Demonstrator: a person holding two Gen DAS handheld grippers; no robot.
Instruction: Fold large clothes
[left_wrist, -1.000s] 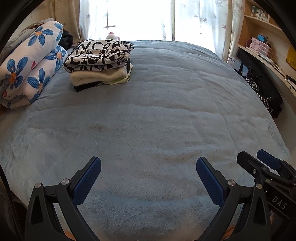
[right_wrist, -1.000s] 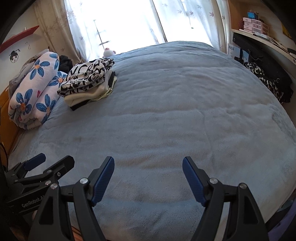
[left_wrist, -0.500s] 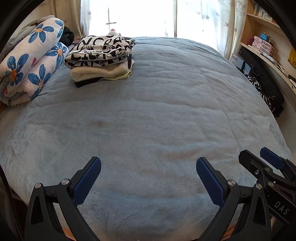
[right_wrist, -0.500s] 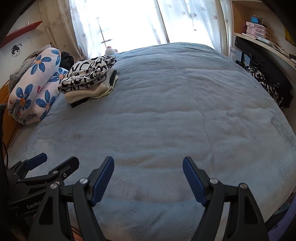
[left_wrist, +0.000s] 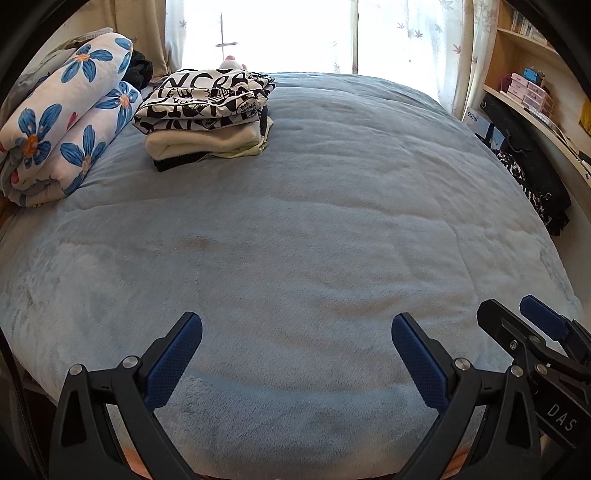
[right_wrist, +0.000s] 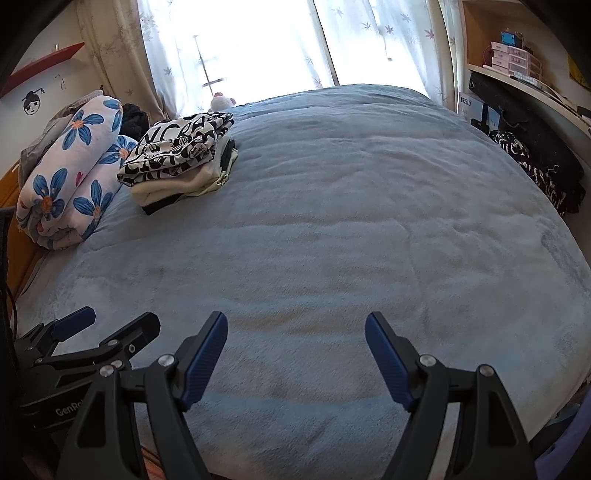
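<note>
Clothes stack (left_wrist: 207, 118) on blue bed (left_wrist: 314, 229)

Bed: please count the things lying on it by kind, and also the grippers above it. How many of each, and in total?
Folded clothes stack: 1
Rolled flower quilt: 1
Plush toy: 1
Hand-held gripper: 2, left and right, both open and empty
Total: 5, all on or over the blue bed.
</note>
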